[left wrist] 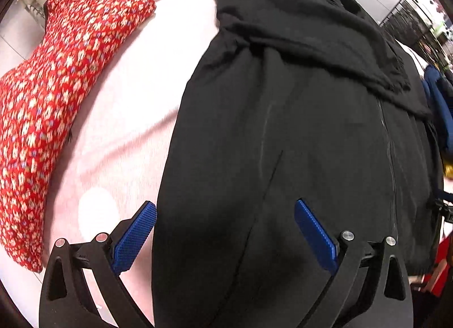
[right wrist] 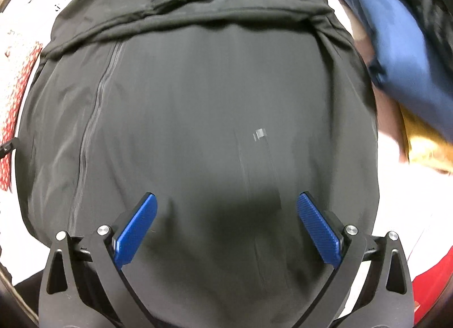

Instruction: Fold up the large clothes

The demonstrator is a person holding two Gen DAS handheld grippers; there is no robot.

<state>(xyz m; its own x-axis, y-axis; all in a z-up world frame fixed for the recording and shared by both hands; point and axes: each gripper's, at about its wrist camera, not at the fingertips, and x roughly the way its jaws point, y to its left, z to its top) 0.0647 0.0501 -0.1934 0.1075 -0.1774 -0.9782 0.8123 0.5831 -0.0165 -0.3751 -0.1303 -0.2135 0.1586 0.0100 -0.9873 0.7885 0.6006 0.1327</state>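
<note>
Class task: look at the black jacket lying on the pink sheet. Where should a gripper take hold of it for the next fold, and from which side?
Probably grip the black jacket at its left side edge, coming in from the pink sheet: that edge lies flat and exposed, and the open left gripper already straddles it.

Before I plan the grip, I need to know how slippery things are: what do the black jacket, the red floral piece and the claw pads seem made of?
Black jacket: likely a smooth synthetic shell, matte with a faint sheen, taped zipper, elastic cuff.
Red floral piece: thin printed woven fabric, finely crinkled, possibly cotton or viscose.
Claw pads: blue, finely knurled, probably rubber or plastic.
</note>
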